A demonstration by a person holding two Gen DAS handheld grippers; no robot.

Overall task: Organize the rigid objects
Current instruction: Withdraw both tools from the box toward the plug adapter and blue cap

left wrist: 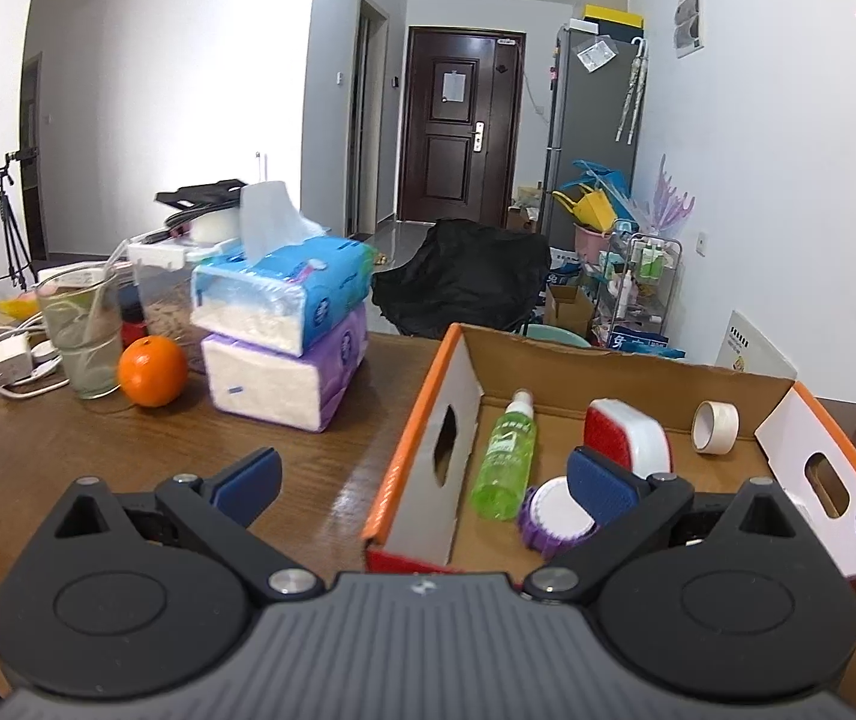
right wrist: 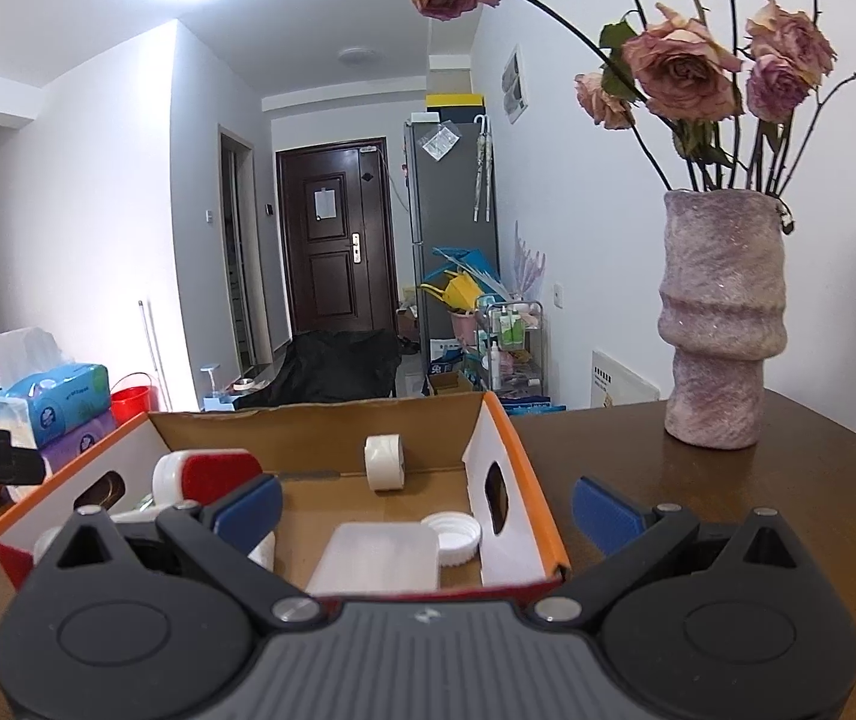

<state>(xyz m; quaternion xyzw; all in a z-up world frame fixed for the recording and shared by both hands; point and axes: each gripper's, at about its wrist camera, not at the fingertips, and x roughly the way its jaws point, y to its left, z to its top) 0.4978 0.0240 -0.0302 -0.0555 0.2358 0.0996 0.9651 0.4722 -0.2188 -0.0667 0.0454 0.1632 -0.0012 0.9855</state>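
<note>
two claws spread wide and holding nothing, over a wooden table (left wrist: 38,450).

left gripper (left wrist: 425,483) straddles the near left wall of the cardboard box (left wrist: 428,420); green spray bottle (left wrist: 505,450), purple-rimmed cap (left wrist: 553,516), red-and-white brush (left wrist: 625,438) and tape roll (left wrist: 715,427) lie ahead inside. right gripper (right wrist: 428,510) straddles the box's right wall; white lid (right wrist: 454,537) and clear case (right wrist: 377,558) between its fingers.

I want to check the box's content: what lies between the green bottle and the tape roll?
In the left wrist view, the red-and-white brush lies between the green bottle and the tape roll.
</note>
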